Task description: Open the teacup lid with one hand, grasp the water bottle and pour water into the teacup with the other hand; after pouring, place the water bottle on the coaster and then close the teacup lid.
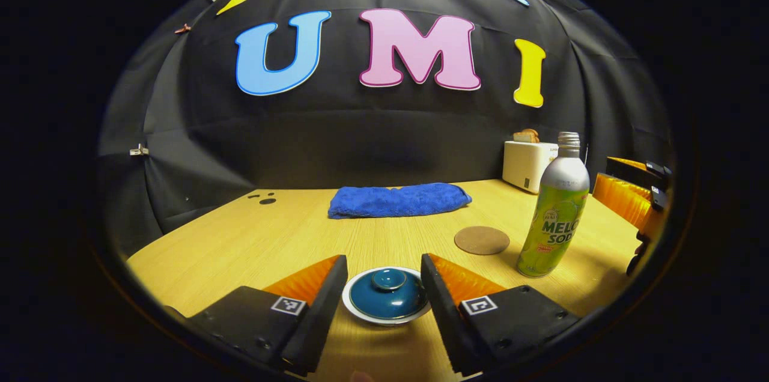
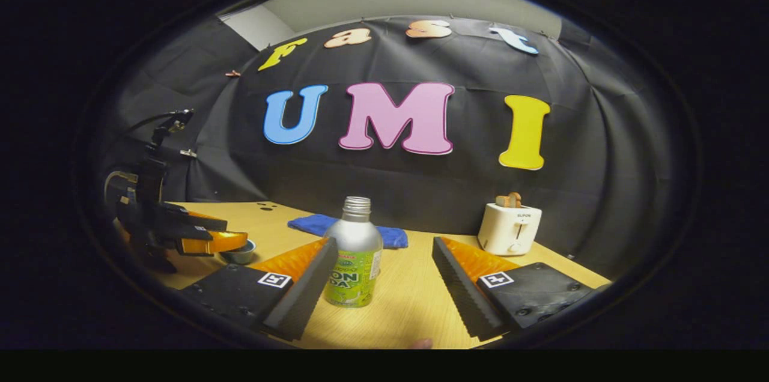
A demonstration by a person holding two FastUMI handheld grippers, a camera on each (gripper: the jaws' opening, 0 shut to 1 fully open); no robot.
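A teacup with a dark blue lid and white rim stands on the wooden table between the fingers of my open left gripper, which do not touch it. A green and silver water bottle stands upright to the right, uncapped. A round brown coaster lies just left of the bottle. In the right gripper view the bottle stands between the spread fingers of my open right gripper, close to the left finger. The left gripper hovers over the teacup at far left.
A folded blue towel lies at the back of the table. A white toaster with bread in it stands at the back right. The right gripper shows beyond the bottle at the right edge.
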